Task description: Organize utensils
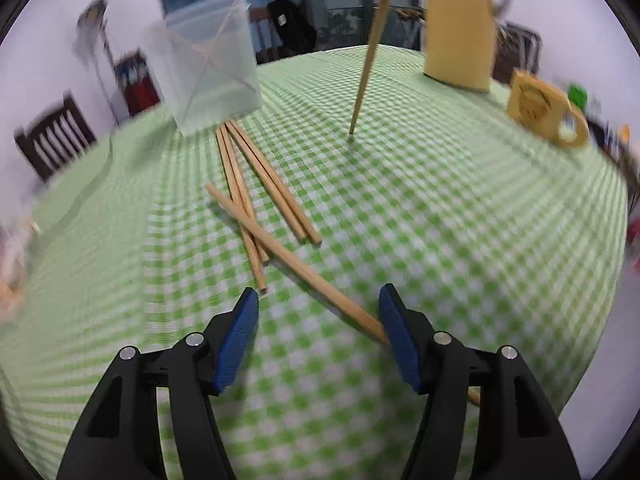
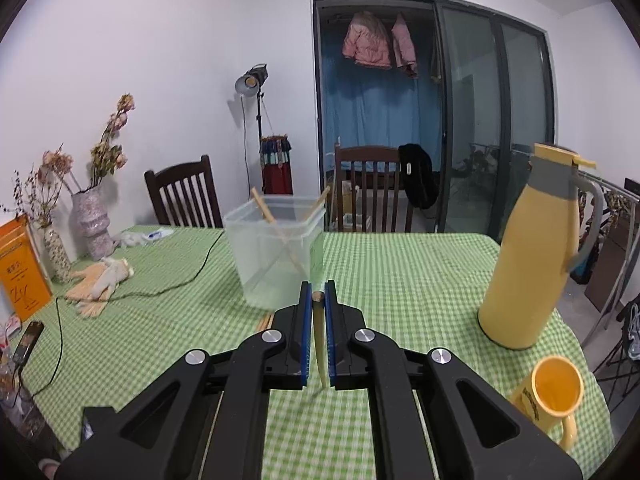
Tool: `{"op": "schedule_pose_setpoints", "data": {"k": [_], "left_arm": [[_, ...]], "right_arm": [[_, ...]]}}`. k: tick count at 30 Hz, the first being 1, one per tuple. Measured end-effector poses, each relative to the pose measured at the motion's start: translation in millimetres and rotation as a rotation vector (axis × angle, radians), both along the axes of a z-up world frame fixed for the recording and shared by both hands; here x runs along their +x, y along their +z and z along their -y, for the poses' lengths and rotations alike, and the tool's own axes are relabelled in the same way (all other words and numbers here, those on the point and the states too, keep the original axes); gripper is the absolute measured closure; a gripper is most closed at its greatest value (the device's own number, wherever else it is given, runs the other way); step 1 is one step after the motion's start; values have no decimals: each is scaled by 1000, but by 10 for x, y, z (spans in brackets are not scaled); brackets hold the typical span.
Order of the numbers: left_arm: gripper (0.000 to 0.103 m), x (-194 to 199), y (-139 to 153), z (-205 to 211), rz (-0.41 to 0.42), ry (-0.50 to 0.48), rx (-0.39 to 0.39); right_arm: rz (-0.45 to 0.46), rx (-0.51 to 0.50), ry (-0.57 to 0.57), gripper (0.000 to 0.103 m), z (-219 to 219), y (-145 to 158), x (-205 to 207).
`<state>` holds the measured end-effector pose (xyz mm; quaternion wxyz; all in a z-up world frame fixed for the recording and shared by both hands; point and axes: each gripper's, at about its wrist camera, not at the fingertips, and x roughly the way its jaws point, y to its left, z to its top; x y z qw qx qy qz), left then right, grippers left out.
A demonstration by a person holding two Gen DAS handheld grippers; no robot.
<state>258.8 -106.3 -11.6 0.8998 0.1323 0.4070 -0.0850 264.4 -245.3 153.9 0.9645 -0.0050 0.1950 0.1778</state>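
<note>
Several wooden chopsticks (image 1: pixel 256 188) lie in a loose pile on the green checked tablecloth (image 1: pixel 460 220), in front of a clear plastic container (image 1: pixel 208 68). My left gripper (image 1: pixel 320 294) hovers open just before the pile. One chopstick (image 1: pixel 304 268) runs slantwise between its jaws and under the right finger, and the pads do not press on it. My right gripper (image 2: pixel 318 286) is shut on a single chopstick (image 2: pixel 319 336), which stands nearly upright (image 1: pixel 370 52) with its tip close to the cloth. The container (image 2: pixel 276 248) holds two crossed chopsticks.
A tall yellow jug (image 2: pixel 532 256) and a yellow mug (image 2: pixel 554 392) stand at the right. At the left are vases with dried flowers (image 2: pixel 92 220), an orange box (image 2: pixel 20 268), a phone (image 2: pixel 28 340), a black cable (image 2: pixel 160 290) and a cloth toy (image 2: pixel 100 284). Chairs (image 2: pixel 184 196) stand behind the table.
</note>
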Motion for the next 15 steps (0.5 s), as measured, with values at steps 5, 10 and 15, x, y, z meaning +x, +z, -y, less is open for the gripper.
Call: {"op": "schedule_pose_setpoints", "data": {"k": [5, 10, 15], "left_arm": [[41, -138, 65, -420, -16, 36, 107], [43, -248, 134, -1007, -96, 84, -72], [45, -502, 75, -1117, -167, 89, -260]], "right_arm": [[0, 0, 3, 96, 142, -134, -235], [-40, 45, -34, 96, 360, -287, -388], [-125, 42, -48, 96, 380, -618, -595]]}}
